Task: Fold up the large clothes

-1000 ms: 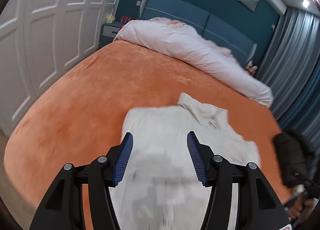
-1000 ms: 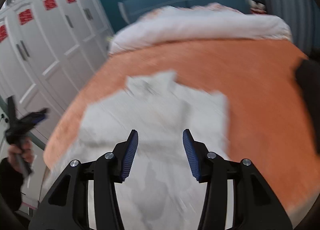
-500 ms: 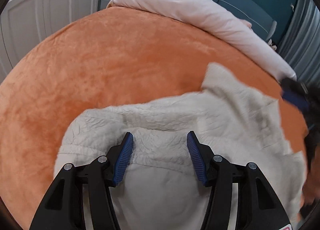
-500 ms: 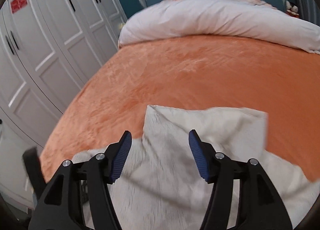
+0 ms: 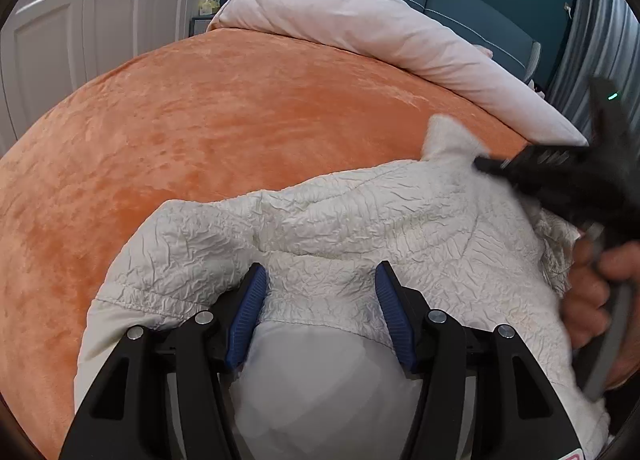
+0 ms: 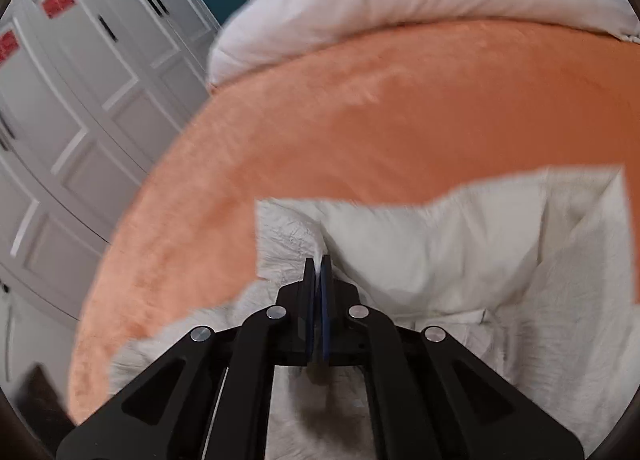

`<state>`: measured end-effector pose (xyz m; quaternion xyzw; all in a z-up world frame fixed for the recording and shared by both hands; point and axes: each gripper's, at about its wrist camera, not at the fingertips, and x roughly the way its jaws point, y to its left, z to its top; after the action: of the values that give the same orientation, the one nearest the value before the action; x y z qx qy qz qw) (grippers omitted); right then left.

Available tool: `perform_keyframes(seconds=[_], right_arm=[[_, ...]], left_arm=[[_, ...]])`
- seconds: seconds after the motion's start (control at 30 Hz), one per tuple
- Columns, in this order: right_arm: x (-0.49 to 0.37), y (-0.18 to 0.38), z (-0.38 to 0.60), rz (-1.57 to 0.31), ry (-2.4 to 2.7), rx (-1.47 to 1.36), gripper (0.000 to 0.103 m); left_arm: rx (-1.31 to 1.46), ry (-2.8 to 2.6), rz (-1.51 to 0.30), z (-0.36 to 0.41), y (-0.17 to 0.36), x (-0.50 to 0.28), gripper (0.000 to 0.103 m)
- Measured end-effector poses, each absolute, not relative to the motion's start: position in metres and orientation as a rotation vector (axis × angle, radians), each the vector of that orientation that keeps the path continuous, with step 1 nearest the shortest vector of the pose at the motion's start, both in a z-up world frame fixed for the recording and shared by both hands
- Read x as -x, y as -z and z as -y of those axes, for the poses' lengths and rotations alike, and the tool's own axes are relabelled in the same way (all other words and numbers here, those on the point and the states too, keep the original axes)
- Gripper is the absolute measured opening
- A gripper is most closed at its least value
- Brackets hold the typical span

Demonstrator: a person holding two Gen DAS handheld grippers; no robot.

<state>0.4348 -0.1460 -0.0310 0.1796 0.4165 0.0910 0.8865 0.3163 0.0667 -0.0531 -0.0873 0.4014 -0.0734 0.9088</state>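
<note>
Right gripper (image 6: 319,266): jaws now pressed together with a thin pinch of pale cloth between the pads; half a second ago they stood wide over the same cloth.
Left gripper (image 5: 318,286): half open as it was a moment ago, its blue pads (image 5: 251,300) straddling the crinkled seam without pressing on it.
Garment (image 5: 360,228): a large cream quilted piece lying along the near edge of the bed, its smooth lining showing under the left gripper. A second ago it lay flatter and further out on the bed; both grippers have since come down low onto it.
Bed (image 5: 240,112): covered in orange plush; a rolled pink-white duvet (image 5: 380,32) lies along the far edge, well apart from the garment.
Meaning for the task: one corner looks secured, so a fold is likely starting; the left side has no grip yet.
Left view only: the right gripper blurred at the garment's right end, with the person's hand (image 5: 596,292) on its handle.
Right view only: the closed pads, a lifted ridge of fabric (image 6: 420,244), and the white wardrobe doors (image 6: 80,100) past the bed's left edge.
</note>
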Motion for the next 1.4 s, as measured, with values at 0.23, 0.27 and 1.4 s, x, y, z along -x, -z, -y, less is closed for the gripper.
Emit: perform_keyframes(seconds=[0.23, 0.27, 1.4], right_arm=[[-0.398, -0.021, 0.161, -0.766, -0.109, -0.367, 0.008], [-0.381, -0.03, 0.174, -0.726, -0.083, -0.387, 0.012], [-0.319, -0.005, 0.305, -0.804, 0.026, -0.461, 0.004]], left_arm=[[0.148, 0.131, -0.843, -0.063, 0.053, -0.319, 0.055], [0.148, 0.13, -0.844, -0.063, 0.052, -0.319, 0.055], [0.044, 0.26, -0.879, 0.143, 0.033, -0.379, 0.04]])
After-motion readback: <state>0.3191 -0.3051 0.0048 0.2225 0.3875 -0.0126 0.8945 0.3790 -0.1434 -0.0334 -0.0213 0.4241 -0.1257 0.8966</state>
